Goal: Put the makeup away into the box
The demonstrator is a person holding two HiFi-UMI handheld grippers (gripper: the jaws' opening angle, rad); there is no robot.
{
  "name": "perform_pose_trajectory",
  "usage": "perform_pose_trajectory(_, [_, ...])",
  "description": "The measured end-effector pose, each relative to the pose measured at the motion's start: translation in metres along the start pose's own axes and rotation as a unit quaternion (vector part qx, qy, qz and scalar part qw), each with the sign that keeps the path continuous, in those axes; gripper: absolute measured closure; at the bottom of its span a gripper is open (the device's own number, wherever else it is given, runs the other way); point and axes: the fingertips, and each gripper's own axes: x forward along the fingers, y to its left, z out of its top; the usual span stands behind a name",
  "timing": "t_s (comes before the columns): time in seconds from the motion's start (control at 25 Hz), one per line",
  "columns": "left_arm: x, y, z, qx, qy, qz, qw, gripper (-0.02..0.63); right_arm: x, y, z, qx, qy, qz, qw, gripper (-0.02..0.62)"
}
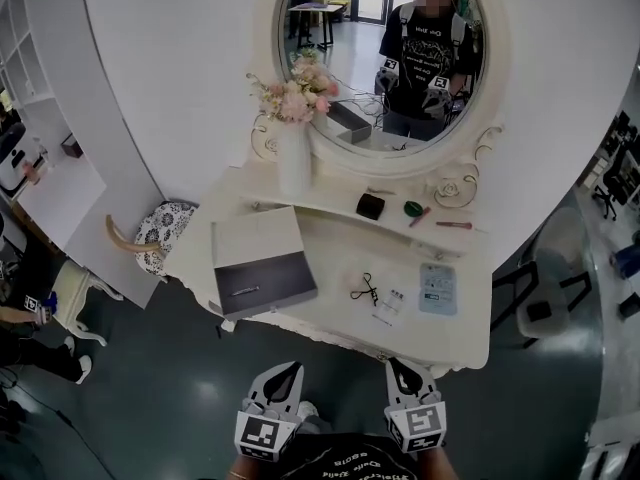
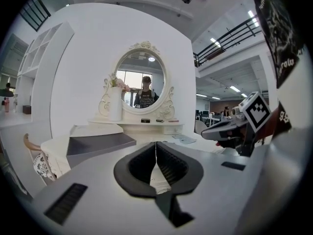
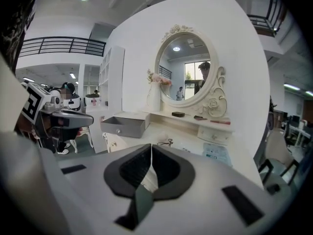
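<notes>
On the white dressing table (image 1: 330, 258) stands a grey open box (image 1: 262, 268) at the left. Makeup lies scattered: a black compact (image 1: 370, 206), a green round pot (image 1: 413, 209) and a red pencil (image 1: 453, 225) on the shelf under the mirror, an eyelash curler (image 1: 364, 289), a small card (image 1: 389, 304) and a pale blue packet (image 1: 438, 288) on the top. My left gripper (image 1: 290, 369) and right gripper (image 1: 397, 366) hang short of the table's front edge, both shut and empty. The right gripper view shows the box (image 3: 122, 125), the curler (image 3: 166, 142) and the packet (image 3: 216, 153) ahead.
A white vase of pink flowers (image 1: 293, 153) stands behind the box, under the oval mirror (image 1: 380, 58). A chair with a patterned cushion (image 1: 163, 230) sits left of the table, a dark chair (image 1: 545, 288) to its right. A person (image 1: 30, 318) is at the far left.
</notes>
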Motion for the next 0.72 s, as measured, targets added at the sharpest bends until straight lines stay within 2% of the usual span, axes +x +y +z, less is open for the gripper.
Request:
perform_pose_trajectory(0.36, [-0.002, 0.052, 0.003, -0.001, -0.008, -0.004, 1.0, 0.589, 0.03, 0.025, 0.013, 0.036, -0.002, -0.011, 0.999, 0.583])
perform_pose_trajectory(0.72, [-0.011, 0.073, -0.001, -0.026, 0.001, 0.012, 0.9996, 0.589, 0.046, 0.031, 0.019, 0.048, 0.011, -0.009, 0.999, 0.582])
